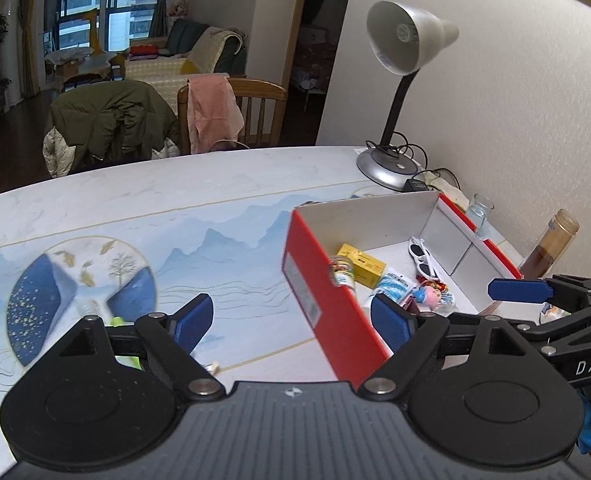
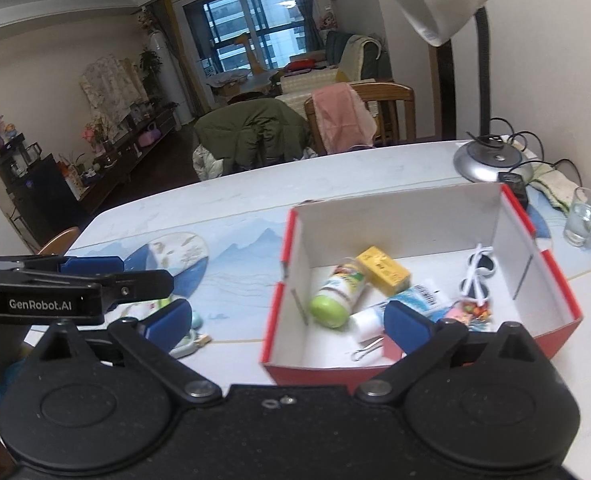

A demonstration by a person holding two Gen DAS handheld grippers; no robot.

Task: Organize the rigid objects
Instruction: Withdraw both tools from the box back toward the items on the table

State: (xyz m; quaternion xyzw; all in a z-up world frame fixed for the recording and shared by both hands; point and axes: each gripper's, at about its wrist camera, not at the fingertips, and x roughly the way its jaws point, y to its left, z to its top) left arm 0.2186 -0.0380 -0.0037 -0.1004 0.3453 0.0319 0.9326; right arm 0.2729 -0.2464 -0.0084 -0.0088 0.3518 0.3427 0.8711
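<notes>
A red box (image 2: 551,276) with white inner walls is seen at the centre right of the right wrist view, set on a table (image 2: 239,200) printed with blue mountains. Inside it, several rigid objects have been gathered: a small bottle with a green cap (image 2: 337,296) lying on its side at the left of the box floor, a yellow carton (image 2: 383,270) just beside it, a white tube (image 2: 399,306), white sunglasses (image 2: 477,270) against the right wall, a small colourful toy (image 2: 469,312) and a binder clip (image 2: 365,354) near the front wall. Loose pieces are thus kept together in one container, which is judged to be the point of the task.

The right gripper (image 2: 287,322) is held low in its frame with its jaws wide apart and nothing between the pads, one blue pad hanging over the front of the box. The left gripper (image 1: 291,322) is likewise spread, empty, straddling the box's left wall in its own view; it also shows at the left edge of the right wrist view.

At the lower left of the right wrist view, a few small items (image 2: 193,332) lie on the table outside the box, partly hidden by a blue pad; their kind cannot be told. These are judged to be what is left to collect

A desk lamp (image 1: 403,40), a glass (image 2: 581,216) and an amber bottle (image 1: 551,244) stand apart by the wall
</notes>
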